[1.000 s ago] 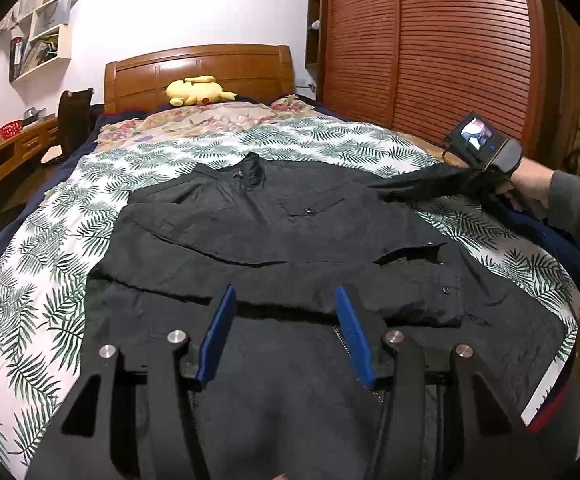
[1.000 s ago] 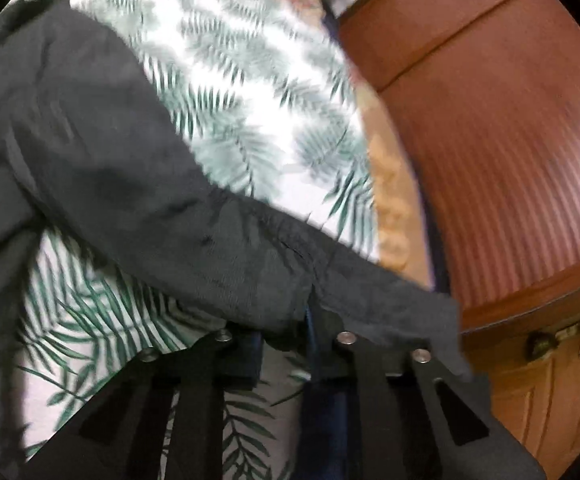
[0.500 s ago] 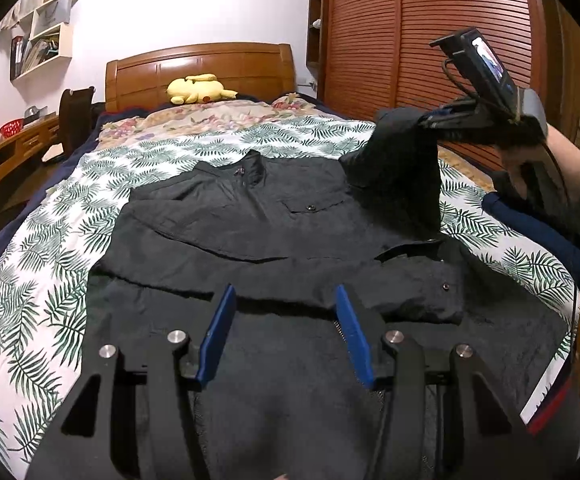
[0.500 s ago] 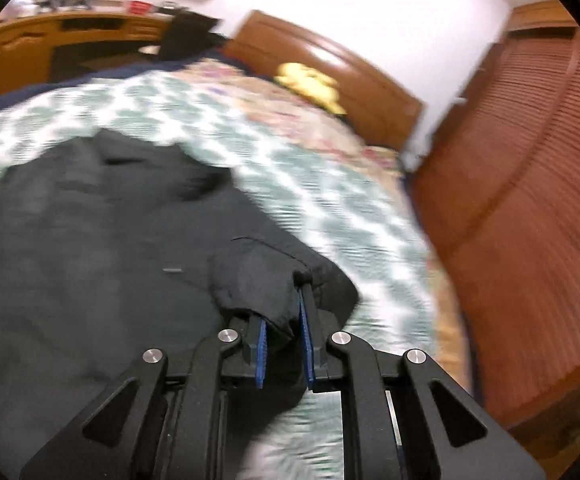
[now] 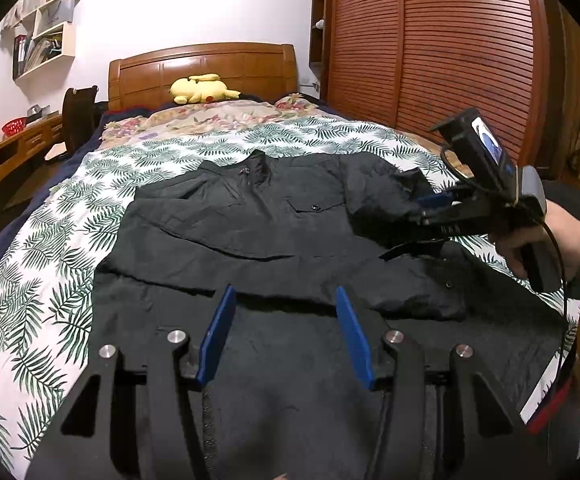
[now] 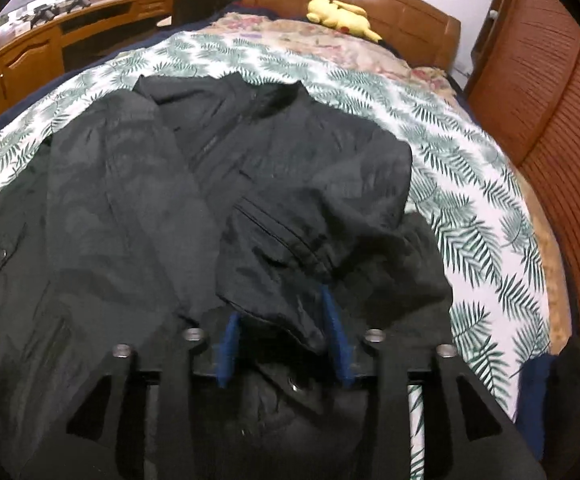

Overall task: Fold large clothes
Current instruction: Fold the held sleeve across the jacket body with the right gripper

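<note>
A large black jacket (image 5: pixel 249 232) lies front up on the leaf-print bedspread (image 5: pixel 37 248), collar toward the headboard. My left gripper (image 5: pixel 285 294) hovers open over the jacket's lower part with nothing between its blue fingers. A hand holds my right gripper (image 5: pixel 430 204) over the jacket's right chest. In the right wrist view the jaws of the right gripper (image 6: pixel 279 308) are opening. The folded-in sleeve (image 6: pixel 310 232) lies loosely between them, its cuff end draped over the jacket (image 6: pixel 129 200), and the pads do not press it.
A yellow plush toy (image 5: pixel 199 89) rests by the wooden headboard (image 5: pixel 209 64). A slatted wooden wardrobe (image 5: pixel 450 60) runs along the right side of the bed. A desk (image 5: pixel 5 152) and chair (image 5: pixel 79 112) stand at the left. Dark blue cloth (image 6: pixel 534 392) hangs at the bed's right edge.
The right gripper carried the sleeve up from the bed's right side and over onto the jacket's chest, then its jaws parted. The left gripper stayed still.
</note>
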`<state>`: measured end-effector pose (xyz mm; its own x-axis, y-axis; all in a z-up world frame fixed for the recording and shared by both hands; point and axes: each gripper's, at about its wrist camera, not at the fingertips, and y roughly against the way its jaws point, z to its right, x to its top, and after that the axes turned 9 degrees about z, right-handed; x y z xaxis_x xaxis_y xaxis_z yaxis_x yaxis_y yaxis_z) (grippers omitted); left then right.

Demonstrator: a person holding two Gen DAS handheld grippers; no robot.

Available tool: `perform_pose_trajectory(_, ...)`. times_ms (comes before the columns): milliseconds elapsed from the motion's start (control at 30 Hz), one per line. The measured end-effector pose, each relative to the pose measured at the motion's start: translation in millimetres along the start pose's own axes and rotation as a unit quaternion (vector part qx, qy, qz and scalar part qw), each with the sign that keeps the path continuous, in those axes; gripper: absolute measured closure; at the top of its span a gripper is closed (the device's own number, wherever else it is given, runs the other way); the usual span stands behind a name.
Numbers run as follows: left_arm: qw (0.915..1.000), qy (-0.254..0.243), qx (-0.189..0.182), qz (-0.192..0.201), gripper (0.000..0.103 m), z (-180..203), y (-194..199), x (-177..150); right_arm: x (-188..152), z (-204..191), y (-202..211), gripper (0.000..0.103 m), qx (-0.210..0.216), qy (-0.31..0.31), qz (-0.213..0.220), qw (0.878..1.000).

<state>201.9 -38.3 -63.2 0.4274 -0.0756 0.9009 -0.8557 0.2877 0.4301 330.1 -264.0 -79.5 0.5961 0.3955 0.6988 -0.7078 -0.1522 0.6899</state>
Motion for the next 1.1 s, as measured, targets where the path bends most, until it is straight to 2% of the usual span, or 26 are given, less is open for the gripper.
perform_pose_trajectory(67, 1.0000, -0.001, -0.001, 0.000, 0.052, 1, -1, 0, -4, 1, 3, 0.044, 0.008, -0.005, -0.003, 1.000)
perform_pose_trajectory(267, 1.0000, -0.001, 0.001, -0.002, 0.052, 1, -3, 0, -9, -1, 33, 0.040, 0.029, 0.004, 0.016, 0.999)
perform_pose_trajectory(467, 1.0000, 0.000, 0.002, -0.003, 0.052, 1, -5, -1, -1, 31, 55, 0.032, -0.001, -0.016, 0.043, 0.999)
perform_pose_trajectory(600, 1.0000, 0.000, 0.002, -0.005, 0.052, 2, -6, -2, -1, 61, 43, 0.031, -0.034, -0.039, 0.036, 0.998)
perform_pose_trajectory(733, 0.9999, -0.004, 0.003, -0.009, 0.052, 5, -9, -3, -11, 86, 16, 0.030, -0.052, -0.070, 0.010, 0.996)
perform_pose_trajectory(933, 0.9999, -0.005, 0.002, -0.009, 0.052, 5, -11, -3, -29, 108, -24, 0.030, -0.037, -0.121, -0.025, 0.992)
perform_pose_trajectory(1100, 0.9999, -0.007, 0.001, -0.010, 0.052, 6, -11, -2, -36, 105, -47, 0.030, -0.022, -0.143, -0.046, 0.988)
